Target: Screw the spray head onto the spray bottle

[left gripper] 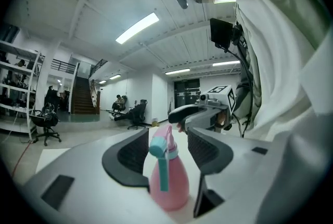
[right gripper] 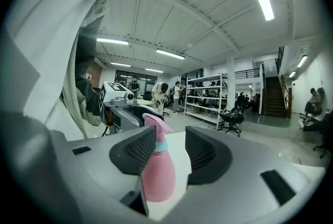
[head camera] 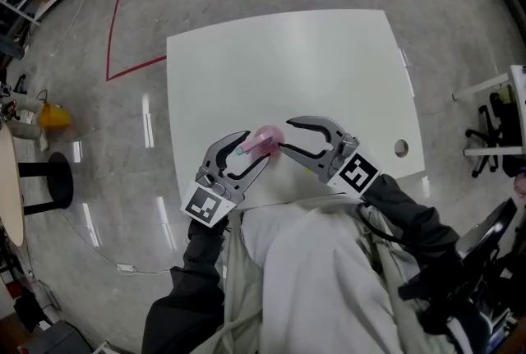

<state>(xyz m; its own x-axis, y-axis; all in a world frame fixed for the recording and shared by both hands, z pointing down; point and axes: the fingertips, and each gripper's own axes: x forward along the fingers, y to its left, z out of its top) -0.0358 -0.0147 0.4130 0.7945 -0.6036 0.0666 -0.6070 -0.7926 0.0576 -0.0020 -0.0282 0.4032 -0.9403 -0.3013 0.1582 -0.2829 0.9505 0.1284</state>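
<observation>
At the near edge of a white table (head camera: pixel 329 57), a pink bottle (head camera: pixel 267 139) stands upright, its head (left gripper: pixel 165 141) seated, with teal collar and trigger. It sits between the spread jaws of the left gripper (head camera: pixel 253 149) and right gripper (head camera: pixel 285 136), neither clamping it.

A pink spray bottle (head camera: pixel 265 139) stands on the white worktop (head camera: pixel 312 65) near its 6 o'clock edge. The left claw (head camera: pixel 256 147) reaches it from 7 o'clock and the right claw (head camera: pixel 284 136) from 4 o'clock, both spread apart. A black stool (head camera: pixel 59 180) stands at 9 o'clock.
</observation>
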